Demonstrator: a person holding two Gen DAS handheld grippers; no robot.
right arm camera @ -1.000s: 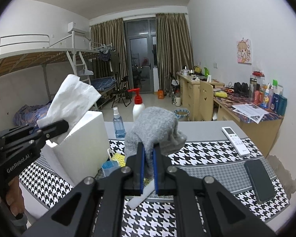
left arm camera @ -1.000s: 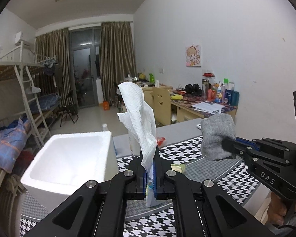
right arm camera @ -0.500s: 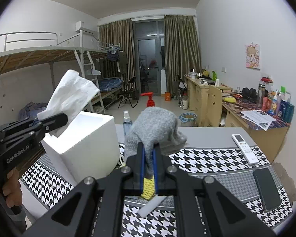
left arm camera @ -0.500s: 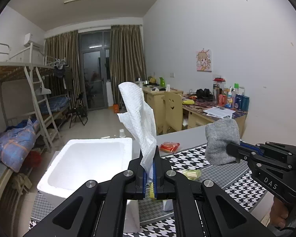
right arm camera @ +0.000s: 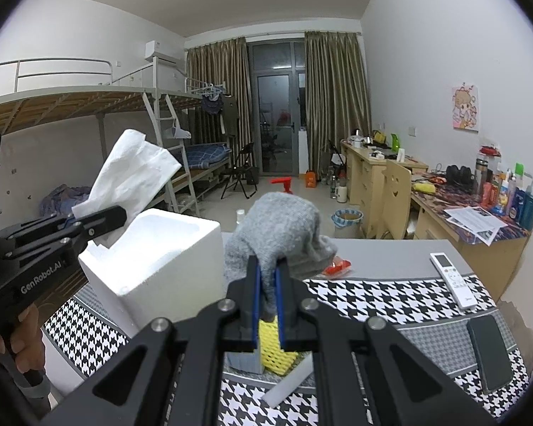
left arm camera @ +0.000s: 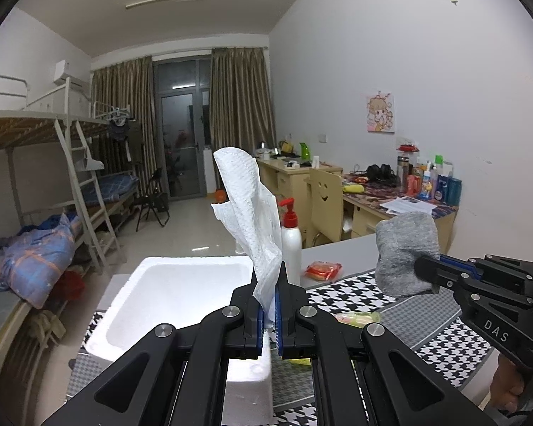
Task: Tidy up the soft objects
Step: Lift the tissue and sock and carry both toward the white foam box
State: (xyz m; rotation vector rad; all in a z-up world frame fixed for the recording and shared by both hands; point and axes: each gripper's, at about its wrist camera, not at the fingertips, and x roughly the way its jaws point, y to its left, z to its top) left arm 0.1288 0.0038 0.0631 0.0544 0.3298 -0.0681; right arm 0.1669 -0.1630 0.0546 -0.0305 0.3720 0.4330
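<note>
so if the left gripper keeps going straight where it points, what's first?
Probably the white foam box: the left gripper, shut on the paper towel, aims slightly down over its near rim. Depth is unclear.

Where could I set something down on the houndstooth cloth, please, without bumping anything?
The widest bare stretch of the houndstooth cloth lies between the red packet, the remote and the phone. The foam box is also empty inside. It is crowded just ahead: a yellow mesh piece, a grey block and a white stick.
</note>
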